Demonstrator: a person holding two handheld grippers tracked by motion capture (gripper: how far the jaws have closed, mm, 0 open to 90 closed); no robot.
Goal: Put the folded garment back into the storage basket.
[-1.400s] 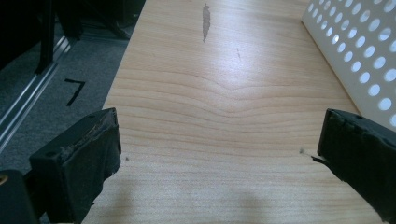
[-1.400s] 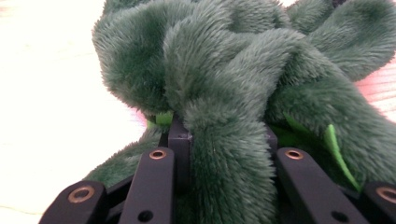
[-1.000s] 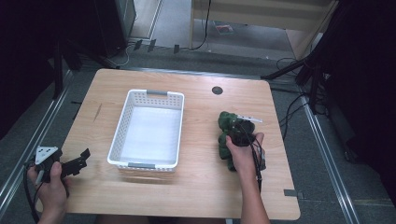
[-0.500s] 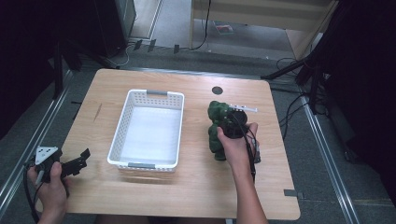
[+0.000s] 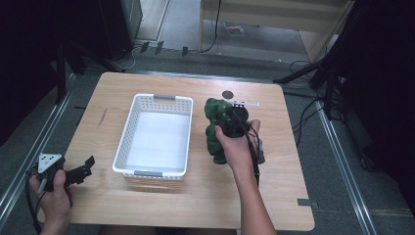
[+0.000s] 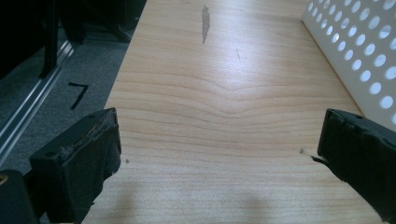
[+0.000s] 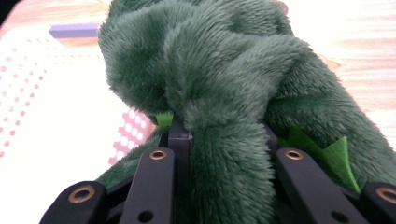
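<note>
The right tool (image 5: pixel 230 125) is closed on the green plush toy (image 5: pixel 215 128), and the white basket (image 5: pixel 128 143) lies just to its left, while the left tool (image 5: pixel 80 171) waits wide open.

Right gripper (image 5: pixel 226 119) fingers clamped together; left gripper (image 5: pixel 84 166) fingers spread wide, low.

Tabletop (image 5: pixel 147 88) bright, surroundings dark; basket (image 7: pixel 56 121) overexposed, perhaps glare; close plush (image 7: pixel 224 93) soft.

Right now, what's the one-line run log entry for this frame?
right gripper: shut on green plush toy, beside white basket | left gripper: open, idle near table corner
</note>
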